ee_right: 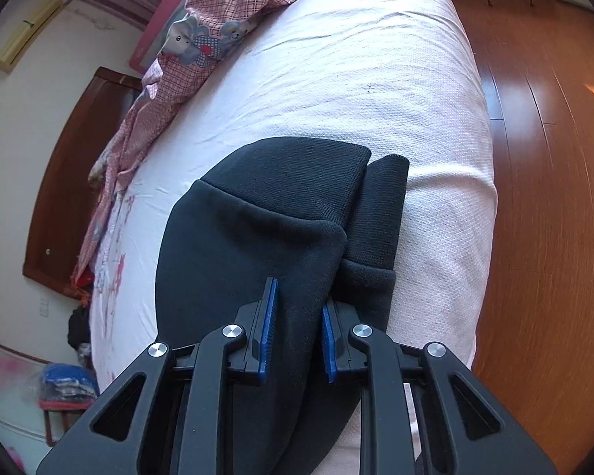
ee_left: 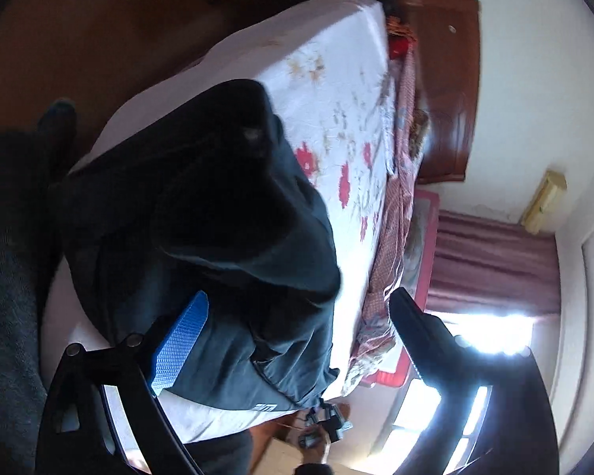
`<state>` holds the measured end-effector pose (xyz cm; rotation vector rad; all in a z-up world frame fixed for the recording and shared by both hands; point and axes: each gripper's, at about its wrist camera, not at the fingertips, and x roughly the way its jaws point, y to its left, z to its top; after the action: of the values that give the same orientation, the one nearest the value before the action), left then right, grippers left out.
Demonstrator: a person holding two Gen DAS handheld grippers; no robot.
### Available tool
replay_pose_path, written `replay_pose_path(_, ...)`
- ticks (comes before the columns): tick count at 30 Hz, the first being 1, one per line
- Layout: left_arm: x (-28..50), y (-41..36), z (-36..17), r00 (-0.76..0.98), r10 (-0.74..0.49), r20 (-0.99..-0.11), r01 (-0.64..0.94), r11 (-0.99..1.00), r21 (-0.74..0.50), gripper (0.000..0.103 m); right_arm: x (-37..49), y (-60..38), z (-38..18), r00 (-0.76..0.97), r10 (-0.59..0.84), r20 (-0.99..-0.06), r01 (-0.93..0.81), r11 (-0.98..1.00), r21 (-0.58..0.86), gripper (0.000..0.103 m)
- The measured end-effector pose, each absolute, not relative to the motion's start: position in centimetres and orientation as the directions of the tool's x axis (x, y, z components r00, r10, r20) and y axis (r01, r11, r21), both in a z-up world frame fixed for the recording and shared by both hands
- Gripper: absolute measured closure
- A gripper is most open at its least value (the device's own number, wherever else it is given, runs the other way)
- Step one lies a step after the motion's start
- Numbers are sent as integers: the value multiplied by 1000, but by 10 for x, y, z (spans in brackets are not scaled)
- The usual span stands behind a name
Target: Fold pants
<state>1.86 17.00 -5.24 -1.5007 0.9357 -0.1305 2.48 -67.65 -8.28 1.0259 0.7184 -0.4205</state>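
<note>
Dark pants [ee_left: 225,229] lie folded over themselves on the white floral bed sheet [ee_left: 336,91]. In the right wrist view the pants [ee_right: 273,213] show their ribbed cuffs [ee_right: 380,213] lying side by side on the sheet. My left gripper [ee_left: 297,308] is open above the pants, one blue pad [ee_left: 182,340] against the cloth, the other finger out over the bed's far side. My right gripper [ee_right: 299,308] has its jaws partly apart with a fold of the pants between the blue pads [ee_right: 271,316]; whether they pinch it is not clear.
A pink checked blanket [ee_right: 170,91] is bunched along the bed's far side. A wooden headboard [ee_left: 443,79] stands against the wall. Wooden floor [ee_right: 546,198] lies beyond the bed edge. A bright window [ee_left: 483,336] with maroon curtains is nearby.
</note>
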Motion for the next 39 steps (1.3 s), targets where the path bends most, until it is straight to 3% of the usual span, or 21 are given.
replay_pose_path(5,22,169,-78,738,-546,-397,-498,-43,-866,12,28,-676,-82,693,5,-721,619,508,599,84)
replay_pose_path(6,22,169,-79,749,-526,-403,-498,-46,-866,28,28,-676,-82,691,7,-723,619,512,596,84)
replay_pose_path(7,23,167,-80,766,-509,-391,-480,-49,-876,54,28,-676,-81,689,8,-725,618,516,593,84)
replay_pose_path(8,24,167,-79,777,-505,-377,-460,-46,-887,69,28,-676,-81,687,9,-726,618,518,591,84)
replay_pose_path(9,27,166,-76,774,-498,-390,-459,-18,-888,83,28,-676,-81,687,10,-727,618,518,591,84)
replay_pose_path(10,30,166,-73,778,-491,-392,-450,-1,-893,87,28,-676,-81,688,11,-726,617,518,593,84)
replay_pose_path(12,35,165,-61,799,-464,-383,-416,34,-909,89,27,-677,-82,692,11,-721,616,512,599,84)
replay_pose_path(16,33,149,4,845,-487,-220,-124,222,-967,90,27,-676,-80,686,11,-727,616,523,589,84)
replay_pose_path(18,19,144,23,842,-510,-179,-34,280,-959,90,27,-676,-79,683,12,-730,614,531,584,84)
replay_pose_path(20,-1,148,23,835,-504,-222,-36,352,-935,90,24,-677,-80,691,17,-723,610,522,596,84)
replay_pose_path(25,-24,174,-73,742,-430,-515,-337,425,-840,90,21,-682,-84,705,42,-708,606,482,633,84)
replay_pose_path(27,-25,169,-89,736,-424,-528,-353,425,-833,90,10,-684,-82,687,52,-725,650,401,645,83)
replay_pose_path(30,-16,160,-74,751,-417,-512,-321,448,-835,89,-10,-660,-53,686,18,-728,658,412,630,70)
replay_pose_path(33,-18,168,-52,749,-425,-508,-280,492,-824,87,-17,-593,-20,731,180,-659,494,527,692,65)
replay_pose_path(34,-14,168,-44,739,-411,-533,-271,544,-795,86,-20,-564,-12,732,249,-634,432,550,715,54)
replay_pose_path(35,-12,175,-42,734,-407,-544,-262,568,-780,86,-21,-531,-9,720,354,-596,354,552,755,52)
replay_pose_path(37,-11,187,-38,740,-414,-530,-258,553,-792,86,-21,-465,-13,645,554,-526,233,513,826,52)
replay_pose_path(39,-15,196,-39,749,-430,-504,-275,490,-827,86,-22,-405,-24,538,664,-519,181,511,840,52)
